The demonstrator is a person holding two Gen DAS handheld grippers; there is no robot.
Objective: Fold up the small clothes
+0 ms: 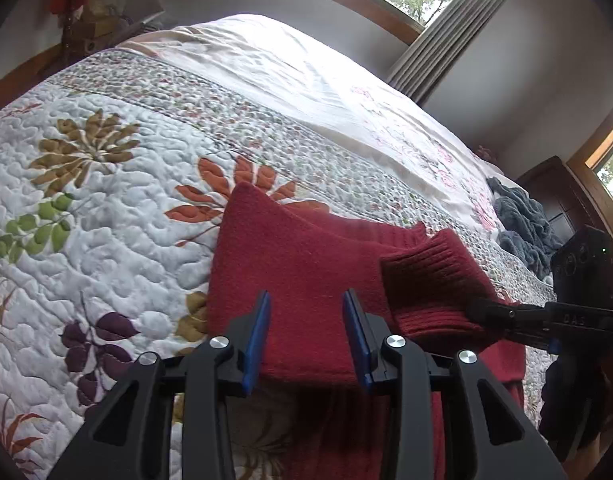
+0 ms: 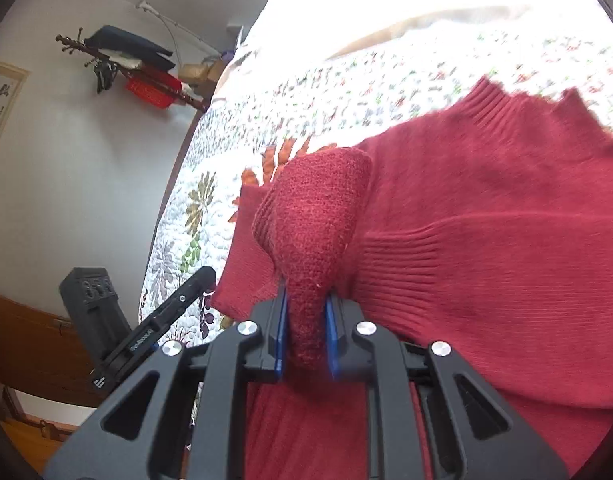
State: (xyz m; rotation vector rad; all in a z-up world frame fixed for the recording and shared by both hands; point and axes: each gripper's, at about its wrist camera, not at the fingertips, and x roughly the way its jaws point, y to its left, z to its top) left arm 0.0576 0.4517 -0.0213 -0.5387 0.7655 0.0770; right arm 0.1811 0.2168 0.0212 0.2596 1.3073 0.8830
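Sleeve-folding underway — right gripper (image 2: pixel 306 320) clenches the red sweater (image 1: pixel 298 280)'s cuff (image 2: pixel 314 208); left gripper (image 1: pixel 306 320) gapes — next, lay it across.

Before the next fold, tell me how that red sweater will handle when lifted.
Likely floppy: the red sweater is soft knit, and the part pinched in the right claw bunches into a roll. It probably drags rather than slides on the textured quilt. The left claw is open over it, so unheld parts should sag.

left tool (image 1: pixel 306 312): black frame, blue pads, silver screws | right tool (image 2: pixel 306 312): same build
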